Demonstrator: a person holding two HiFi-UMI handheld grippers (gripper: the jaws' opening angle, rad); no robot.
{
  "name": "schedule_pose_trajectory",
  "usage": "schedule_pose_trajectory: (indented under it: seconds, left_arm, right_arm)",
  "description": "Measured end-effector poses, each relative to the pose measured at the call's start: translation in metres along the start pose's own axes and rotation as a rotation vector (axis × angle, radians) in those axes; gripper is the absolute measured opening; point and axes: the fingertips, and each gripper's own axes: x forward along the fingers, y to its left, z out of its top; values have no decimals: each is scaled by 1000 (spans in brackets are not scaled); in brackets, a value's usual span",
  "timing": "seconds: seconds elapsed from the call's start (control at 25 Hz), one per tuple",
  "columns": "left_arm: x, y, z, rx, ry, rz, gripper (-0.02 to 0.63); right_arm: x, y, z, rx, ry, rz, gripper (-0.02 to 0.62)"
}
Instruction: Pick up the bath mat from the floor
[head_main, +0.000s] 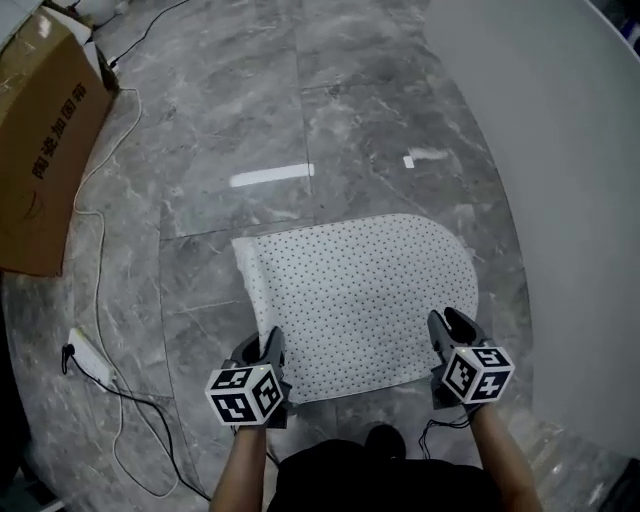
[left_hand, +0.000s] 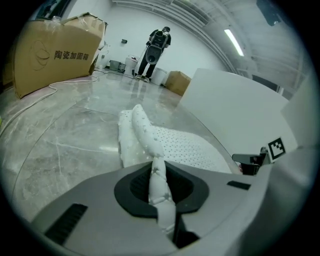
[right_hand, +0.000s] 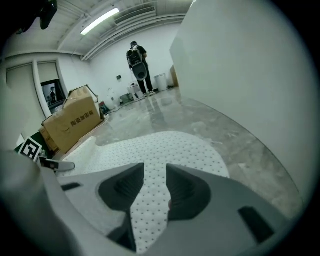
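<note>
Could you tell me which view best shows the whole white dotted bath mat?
The head view: the white dotted bath mat shows almost whole. Left gripper view shows its pinched edge; right gripper view, part between parted jaws.

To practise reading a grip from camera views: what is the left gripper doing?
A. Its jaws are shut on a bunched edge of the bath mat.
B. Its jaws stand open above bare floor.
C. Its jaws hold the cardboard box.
A: in its own view the left gripper pinches a raised fold of the bath mat.
</note>
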Motion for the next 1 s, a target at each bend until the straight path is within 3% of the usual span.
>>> schedule_pose_trajectory:
  seconds: [0.2, 0.32, 0.52, 0.72, 1.0]
  left_arm:
    - [25, -40, 8, 17, 12, -66, 25]
    - [37, -61, 10, 34, 26, -93, 25]
    - [54, -88, 13, 39, 34, -137, 25]
    - [65, -107, 11, 46, 56, -174, 26]
    - [66, -103, 11, 40, 53, -180, 26]
  right_arm:
    - [-26, -57, 3, 12, -40, -151, 140]
    - [-29, -87, 3, 18, -38, -194, 140]
    - [-13, -121, -2, -14, 5, -191, 143]
    - [10, -138, -14, -20, 118, -165, 219]
    - [33, -142, -19, -22, 212, -125, 241]
